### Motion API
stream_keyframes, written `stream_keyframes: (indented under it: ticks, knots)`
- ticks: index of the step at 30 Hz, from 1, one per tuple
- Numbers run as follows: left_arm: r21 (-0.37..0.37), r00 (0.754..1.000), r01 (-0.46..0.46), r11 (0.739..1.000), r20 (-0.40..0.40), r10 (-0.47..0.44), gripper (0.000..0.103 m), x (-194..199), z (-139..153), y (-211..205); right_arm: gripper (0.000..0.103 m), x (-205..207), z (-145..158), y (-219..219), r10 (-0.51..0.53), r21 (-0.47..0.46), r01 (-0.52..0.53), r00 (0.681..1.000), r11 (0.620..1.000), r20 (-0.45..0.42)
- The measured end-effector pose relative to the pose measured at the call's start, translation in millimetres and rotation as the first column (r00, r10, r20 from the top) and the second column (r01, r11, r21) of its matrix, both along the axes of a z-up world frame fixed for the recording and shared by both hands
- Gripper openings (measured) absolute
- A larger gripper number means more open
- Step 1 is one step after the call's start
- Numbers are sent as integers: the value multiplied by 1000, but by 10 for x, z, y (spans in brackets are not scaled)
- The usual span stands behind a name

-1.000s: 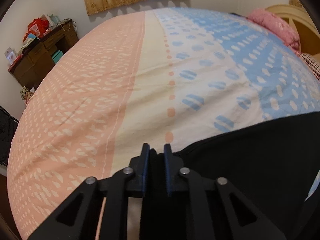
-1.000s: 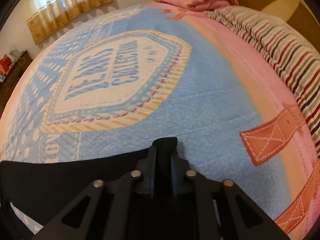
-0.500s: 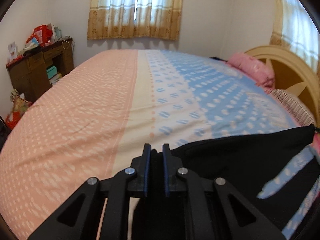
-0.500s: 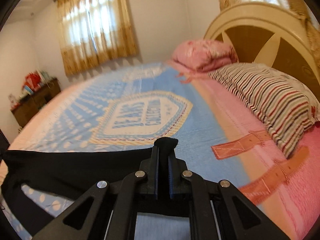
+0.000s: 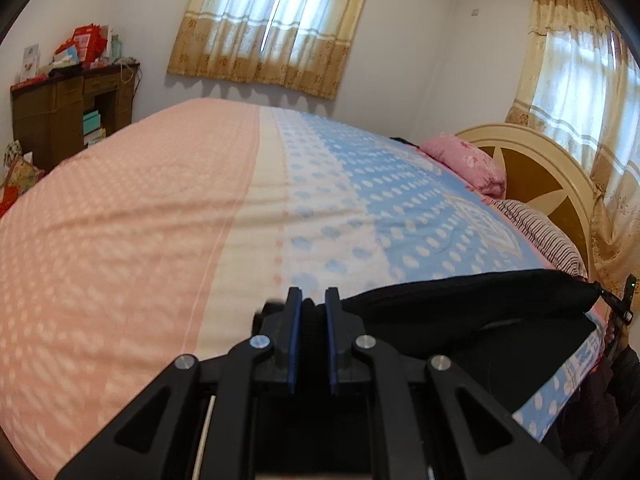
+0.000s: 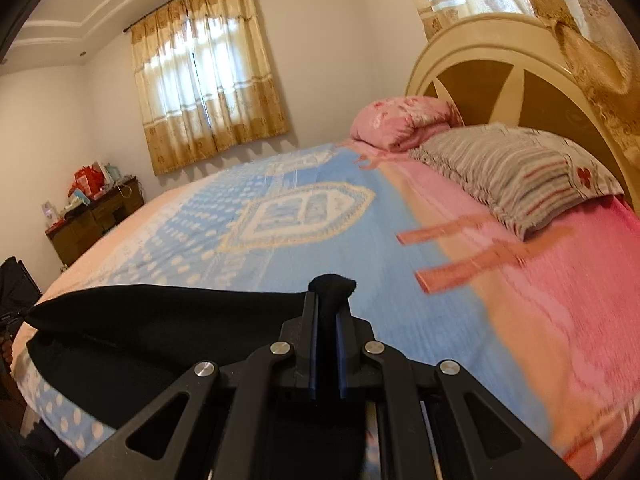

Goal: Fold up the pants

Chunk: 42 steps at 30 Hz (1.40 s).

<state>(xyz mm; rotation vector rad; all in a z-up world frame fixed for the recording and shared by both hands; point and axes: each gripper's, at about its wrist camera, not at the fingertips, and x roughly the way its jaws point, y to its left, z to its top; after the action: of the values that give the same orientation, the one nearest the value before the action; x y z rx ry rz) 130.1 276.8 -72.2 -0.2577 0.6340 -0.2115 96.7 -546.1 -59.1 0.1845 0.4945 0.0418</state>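
Observation:
Black pants [image 5: 472, 300] hang stretched between my two grippers above the near edge of the bed. My left gripper [image 5: 310, 304] is shut on one end of the top edge, and the fabric runs off to the right. My right gripper [image 6: 329, 300] is shut on the other end, with a tuft of black cloth [image 6: 332, 284] sticking out past the fingertips; the pants [image 6: 160, 312] run off to the left. The lower part of the pants drops out of sight below both views.
The bed has a pink, cream and blue patterned cover [image 5: 200, 216]. A striped pillow [image 6: 516, 172] and a pink pillow [image 6: 400, 120] lie by the round headboard [image 6: 500, 72]. A dark wooden cabinet [image 5: 68, 112] stands at the far left wall. Curtained windows sit behind.
Both grippers have risen and tilted up with the pants, so the views now show the room and windows instead of the bed surface. The pants have lifted off the cover.

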Motion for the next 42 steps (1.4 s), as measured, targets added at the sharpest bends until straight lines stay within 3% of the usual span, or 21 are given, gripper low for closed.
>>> stream_keyframes:
  ticks: [7,12,16,19,22,24,27,30,33,36,40,42]
  knots:
    - [-17,1000,14,1000,-26,-14,12,-245,-219,89,7,-226,-239,-79,-19,-6,19,996,1000,-86]
    - [43,998,49,998,-34,-48,13,-348,-301,14,8,-215,-342,-35,-27,-45,20,987,999,-161]
    - [71,999,52,996,-19,-51,14,-439,-316,22,45,-307,-204,-18,-85,-87,71,984,994,-159]
    - [98,998,55,994,-15,-54,14,-465,-346,15,46,-426,-1,23,-100,-72,92,988,993,-118]
    - [114,998,55,992,-7,-55,14,-471,-366,-4,46,-466,242,303,-88,-111,78,992,991,-88]
    - [121,999,52,991,-6,-52,14,-466,-374,-7,46,-402,339,661,-3,-142,-11,995,990,-103]
    - [146,998,55,988,0,-55,14,-466,-377,-32,46,-215,306,1425,142,-248,-181,976,952,-167]
    - [146,998,54,988,3,-55,14,-472,-376,-33,46,-46,115,2266,325,-293,-389,914,874,-243]
    - [148,998,55,987,5,-56,14,-481,-372,-41,46,45,-212,3115,503,-275,-592,798,757,-333]
    - [155,998,54,986,11,-56,14,-491,-368,-44,46,47,-517,3699,585,-274,-702,704,657,-402]
    - [165,998,51,985,18,-55,14,-498,-366,-62,46,41,-743,4166,643,-268,-773,630,575,-436]
    - [175,998,50,983,19,-54,14,-497,-358,-80,46,55,-775,4263,649,-265,-778,623,569,-437]
